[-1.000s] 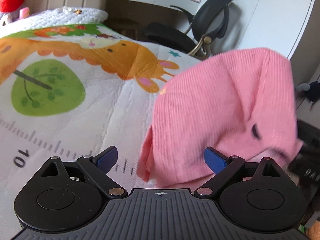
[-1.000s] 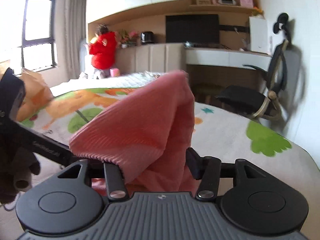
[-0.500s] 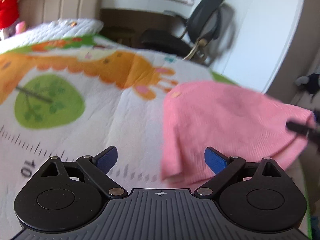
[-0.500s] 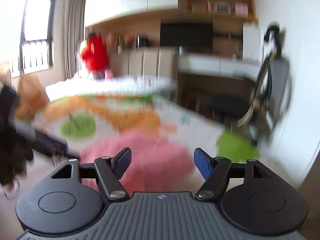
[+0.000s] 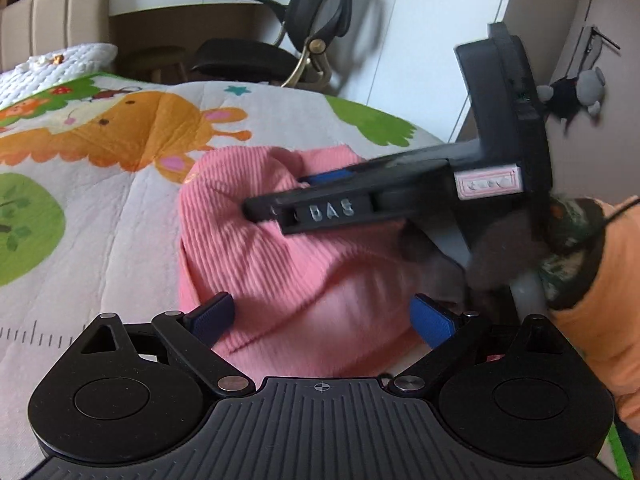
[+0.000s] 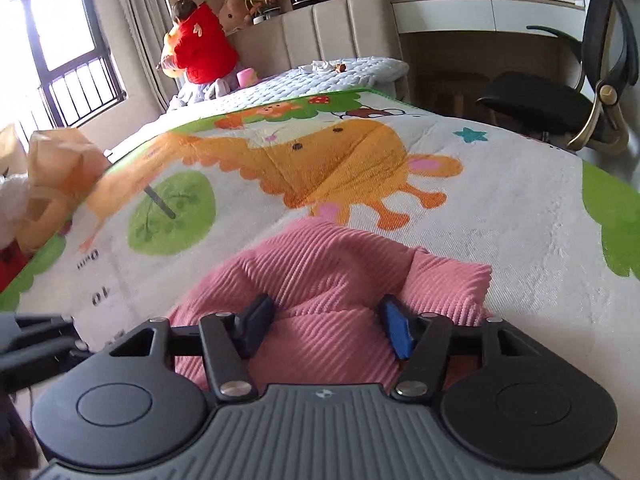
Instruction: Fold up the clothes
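A printed quilt (image 6: 500, 200) covers the bed, showing an orange cartoon giraffe (image 6: 332, 164), a round green tree (image 6: 172, 212), a small teal star (image 6: 470, 135) and a ruler scale along its near edge. Beyond it lies a white quilted blanket (image 6: 332, 76) against a beige padded headboard (image 6: 320, 36). A child in a red jacket (image 6: 202, 50) sits at the far corner beside the barred window (image 6: 68, 64). A black office chair (image 5: 296, 36) stands at a white desk (image 6: 476, 12) beside the bed. A grey plush toy (image 5: 576, 94) hangs on the wall at right.
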Available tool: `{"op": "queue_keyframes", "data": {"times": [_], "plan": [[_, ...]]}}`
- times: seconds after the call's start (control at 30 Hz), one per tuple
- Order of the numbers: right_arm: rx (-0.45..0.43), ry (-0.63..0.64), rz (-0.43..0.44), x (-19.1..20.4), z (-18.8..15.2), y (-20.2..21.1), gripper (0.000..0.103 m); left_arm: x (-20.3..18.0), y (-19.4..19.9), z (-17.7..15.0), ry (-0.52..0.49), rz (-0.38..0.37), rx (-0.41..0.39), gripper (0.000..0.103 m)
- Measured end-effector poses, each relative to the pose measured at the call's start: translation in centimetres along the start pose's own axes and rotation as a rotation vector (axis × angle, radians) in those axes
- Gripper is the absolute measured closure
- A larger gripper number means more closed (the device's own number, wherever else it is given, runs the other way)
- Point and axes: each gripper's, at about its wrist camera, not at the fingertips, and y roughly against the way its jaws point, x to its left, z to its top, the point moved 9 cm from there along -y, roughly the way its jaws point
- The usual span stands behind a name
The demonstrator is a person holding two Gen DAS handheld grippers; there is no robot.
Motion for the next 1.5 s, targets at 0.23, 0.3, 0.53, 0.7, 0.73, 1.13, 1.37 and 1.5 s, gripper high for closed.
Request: {"op": "queue_keyframes", "data": {"times": [0.23,0.3,0.53,0.7,0.73,1.13,1.37,1.5], "plan": [[-0.032,0.016,-0.031,-0.9,-0.8,2.7,0.038,1.0,-0.1,-0.7,0.03,-0.015,0.004,0.004],[-0.041,0.021,-0.042,-1.2,-1.2,3.5,0.037,1.1,0.0,-0.7,0.035,-0.019,0.003,0.004],[-0.075,0.039,-0.082,-2.4,-2.5,6.3,0.036,2.4,1.5,0.9,0.095,-0.036,-0.057,0.004],[-0.192,-0.005,-0.065,-3.1,-0.4,8.8,0.033,4.2,0.3,1.2,0.142,0.01,-0.042,0.004],[-0.219,-0.019,-0.062,-3.3,0.3,9.2,0.032,4.6,-0.2,1.1,0.147,0.022,-0.031,0.004],[-0.073,0.01,-0.274,-6.6,-1.1,2.5,0.028,6.9,-1.8,-0.5,0.155,0.068,0.029,0.002],[-0.129,0.282,-0.544,-6.8,-0.9,6.0,0.028,7.4,-1.5,-1.1,0.148,0.076,0.034,0.001],[-0.135,0.233,-0.297,-3.5,-2.7,9.3,0.027,7.6,-0.9,-1.4,0.144,0.084,0.037,0.002]]}}
